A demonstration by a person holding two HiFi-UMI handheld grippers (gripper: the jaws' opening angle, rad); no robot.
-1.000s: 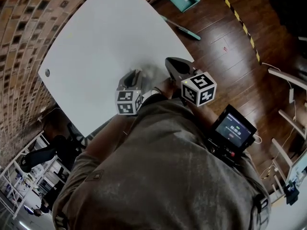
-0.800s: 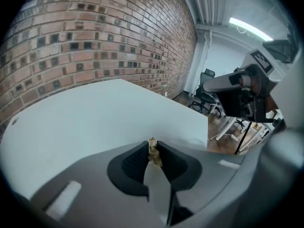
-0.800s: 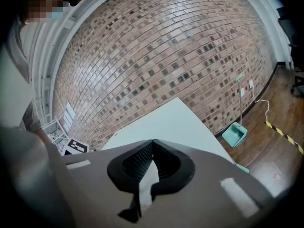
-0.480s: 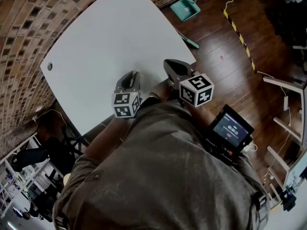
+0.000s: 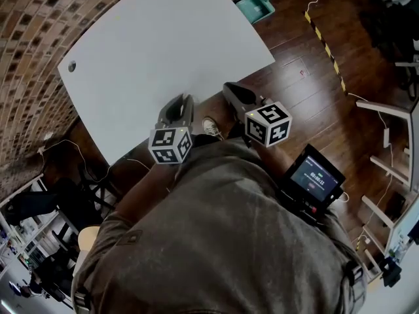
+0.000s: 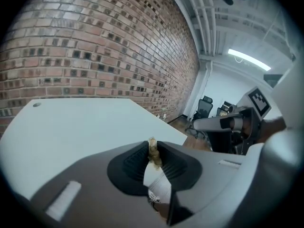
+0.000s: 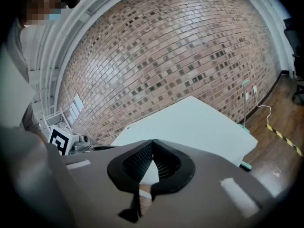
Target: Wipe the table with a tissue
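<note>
The white table (image 5: 163, 44) fills the upper left of the head view, bare, with a small round hole (image 5: 71, 66) near its left corner. My left gripper (image 5: 184, 101) hangs over the table's near edge. In the left gripper view its jaws (image 6: 153, 145) are shut on a small tan scrap of tissue (image 6: 153, 152) that pokes up between the pads. My right gripper (image 5: 230, 86) is beside the table, over the wooden floor. In the right gripper view it (image 7: 152, 142) is shut with nothing between its pads, and the table (image 7: 190, 122) lies ahead.
A teal dustpan (image 5: 255, 6) lies on the floor past the table's far corner. Yellow-black tape (image 5: 324, 41) runs across the floor at the right. The person's shoe (image 5: 211, 127) is between the grippers, a screen device (image 5: 315, 175) at the hip. Office chairs (image 5: 39, 208) stand lower left.
Both grippers have drawn back from the table toward its near edge; the right one now hangs over the floor. The pale smudge near the left gripper a second ago no longer shows.
</note>
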